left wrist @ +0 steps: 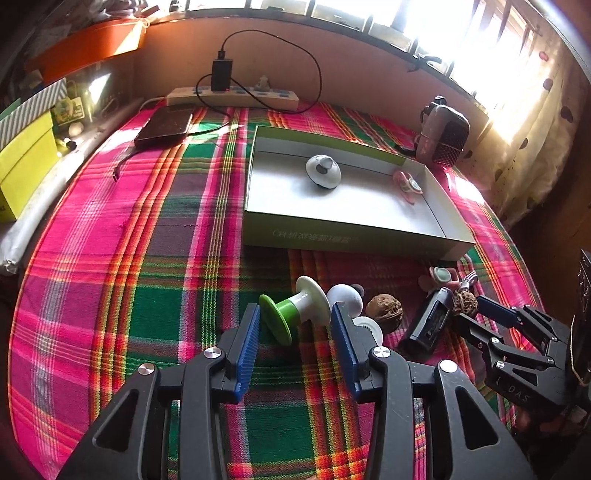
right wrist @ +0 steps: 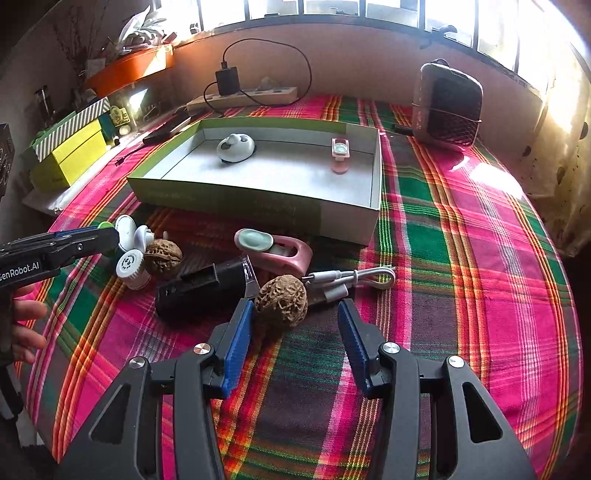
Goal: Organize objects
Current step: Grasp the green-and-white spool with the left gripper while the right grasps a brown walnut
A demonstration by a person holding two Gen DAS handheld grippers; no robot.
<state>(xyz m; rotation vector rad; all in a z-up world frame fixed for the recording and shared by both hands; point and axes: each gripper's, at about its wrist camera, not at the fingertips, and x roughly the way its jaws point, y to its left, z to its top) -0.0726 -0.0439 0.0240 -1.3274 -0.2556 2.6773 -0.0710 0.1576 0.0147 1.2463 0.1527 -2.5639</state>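
1. Left claw [left wrist: 295,325] gapes around the green-and-white spool [left wrist: 295,314], pads not pressing; its side reads "enRobot.AI"; the spool lies tipped, axis slanting across the jaws.
2. Right claw [right wrist: 295,325] stands open, a walnut [right wrist: 282,301] just inside its left pad.
3. Beyond sits the open box [right wrist: 347,218] on the plaid surface [right wrist: 461,277].

A table [right wrist: 480,258] under a bright plaid cloth [left wrist: 129,258] of pink, green and orange fills the near ground. Along its far edge runs a plain tan wall [right wrist: 351,59], and above that a row of barred windows [right wrist: 332,7] lets in hard daylight that glares on the cloth at the right. A pale spotted curtain [left wrist: 535,122] hangs at the far right. On the left, a shelf holds an orange tray [right wrist: 129,68] and a yellow box [right wrist: 70,155].
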